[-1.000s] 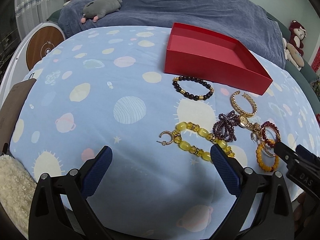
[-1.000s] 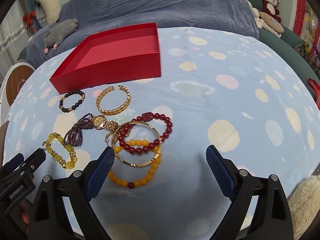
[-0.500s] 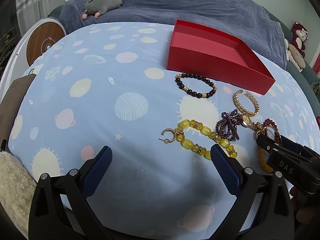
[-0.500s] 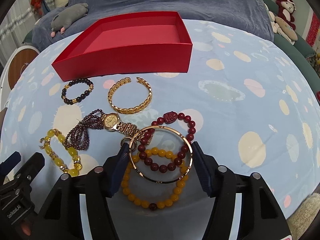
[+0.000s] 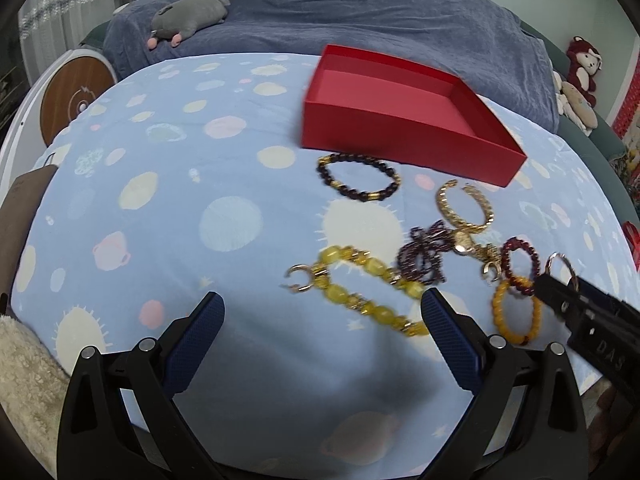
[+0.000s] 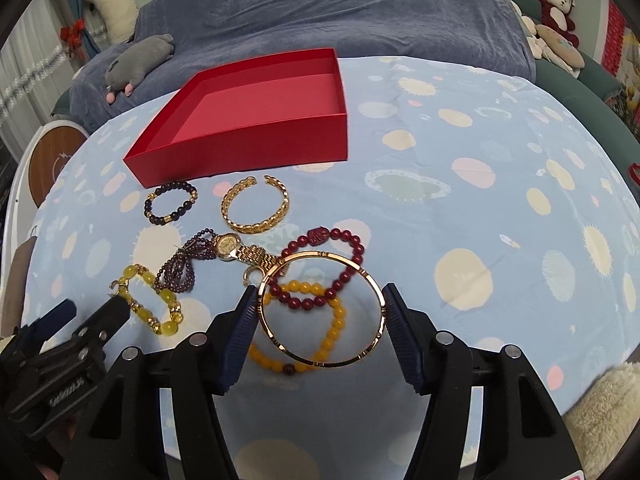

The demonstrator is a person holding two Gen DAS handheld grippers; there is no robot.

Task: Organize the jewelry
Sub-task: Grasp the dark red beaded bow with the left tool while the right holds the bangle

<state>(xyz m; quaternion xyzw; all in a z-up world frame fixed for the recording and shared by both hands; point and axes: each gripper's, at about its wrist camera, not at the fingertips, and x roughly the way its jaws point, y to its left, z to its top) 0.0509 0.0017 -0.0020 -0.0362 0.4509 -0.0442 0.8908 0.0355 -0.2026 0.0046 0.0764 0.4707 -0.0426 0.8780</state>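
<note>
Your right gripper [image 6: 320,312] has its fingers clamped on the gold bangle [image 6: 321,308]; your left gripper [image 5: 322,320] fingers stand apart, red box [image 5: 400,120] at 12 o'clock.

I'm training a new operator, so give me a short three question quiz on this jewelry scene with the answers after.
1. True or false: the red box already holds a bracelet.
2. Which piece sits between the right gripper fingers? A) gold bangle B) gold watch C) dark bead bracelet
3. Fill in: the left gripper is wide ____ and holds nothing.

Key:
1. False; the box's visible interior is bare.
2. A; both pads meet the bangle's rim.
3. open
</note>
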